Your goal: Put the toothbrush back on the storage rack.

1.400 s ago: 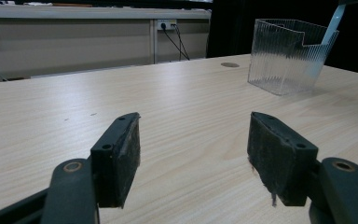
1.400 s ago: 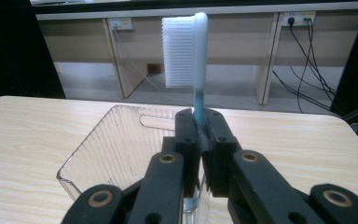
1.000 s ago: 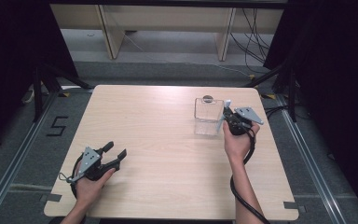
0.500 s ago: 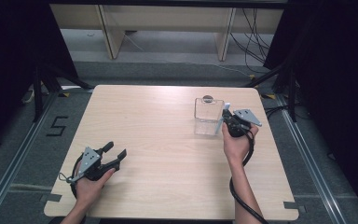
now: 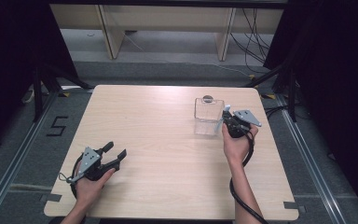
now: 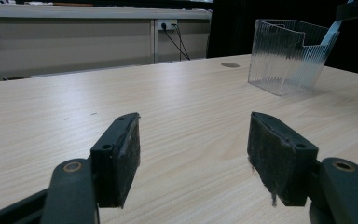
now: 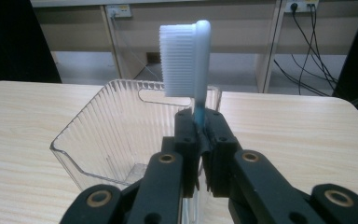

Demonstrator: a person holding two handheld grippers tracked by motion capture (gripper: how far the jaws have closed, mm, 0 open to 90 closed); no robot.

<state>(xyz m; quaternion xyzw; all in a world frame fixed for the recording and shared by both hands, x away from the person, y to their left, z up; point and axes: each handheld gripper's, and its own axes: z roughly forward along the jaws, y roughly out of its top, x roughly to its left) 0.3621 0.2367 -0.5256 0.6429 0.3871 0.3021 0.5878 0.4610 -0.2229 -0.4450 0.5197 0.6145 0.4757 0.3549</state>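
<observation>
Right gripper view: toothbrush [image 7: 186, 58], white bristled head on a blue neck, stands upright, clamped in the right tongs [image 7: 201, 140] just beside the clear ribbed box [image 7: 102, 135]. Left tongs [image 6: 193, 156] rest apart, well away from the box, on the surface [image 5: 168, 140].

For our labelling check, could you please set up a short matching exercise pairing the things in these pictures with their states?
Things:
1. toothbrush
2. clear container
3. left gripper
4. right gripper

States:
A. jaws apart, nothing between them
B. stands on the table, ribbed walls
C. clamped by its handle, bristle head up
D. jaws closed on a handle

Pairs: 1-C, 2-B, 3-A, 4-D
</observation>
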